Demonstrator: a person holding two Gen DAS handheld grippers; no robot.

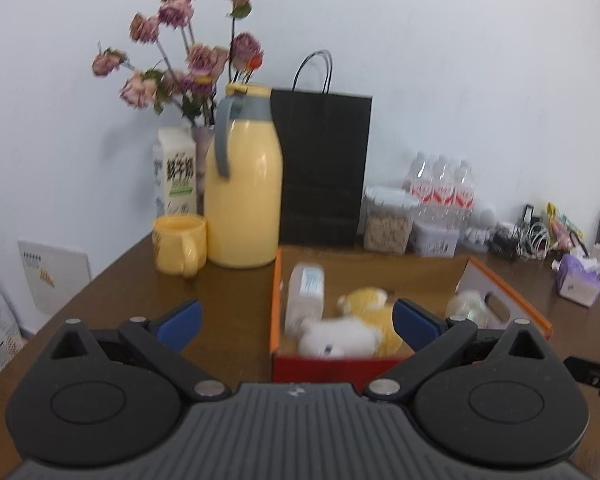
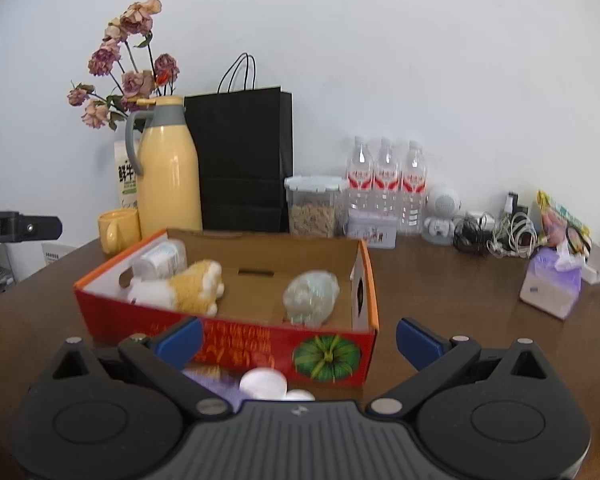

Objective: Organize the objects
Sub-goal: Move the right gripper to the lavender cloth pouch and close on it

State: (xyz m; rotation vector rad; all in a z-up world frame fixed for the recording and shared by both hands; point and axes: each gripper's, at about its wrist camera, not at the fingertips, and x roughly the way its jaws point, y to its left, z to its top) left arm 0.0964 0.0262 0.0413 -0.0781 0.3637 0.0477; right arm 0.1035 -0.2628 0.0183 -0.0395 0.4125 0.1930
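A red and orange cardboard box point(image 2: 236, 346) stands on the brown table and also shows in the left wrist view point(image 1: 312, 368). Inside it lie a yellow-and-white plush toy point(image 2: 184, 292) point(image 1: 360, 326), a white bottle point(image 2: 160, 260) point(image 1: 306, 292) and a clear bag of something pale point(image 2: 310, 296) point(image 1: 466, 306). My left gripper point(image 1: 298, 322) is open and empty, just before the box's near wall. My right gripper point(image 2: 300, 340) is open and empty, in front of the box. A white round object point(image 2: 262, 384) on something purple lies between its fingers, low down.
At the back stand a yellow thermos jug point(image 2: 168, 172), a yellow mug point(image 2: 118, 230), a milk carton point(image 1: 176, 176), dried roses point(image 1: 192, 64), a black paper bag point(image 2: 240, 160), a cereal container point(image 2: 312, 206), three water bottles point(image 2: 386, 180), a tin point(image 2: 372, 230), cables point(image 2: 496, 234) and a tissue pack point(image 2: 550, 284).
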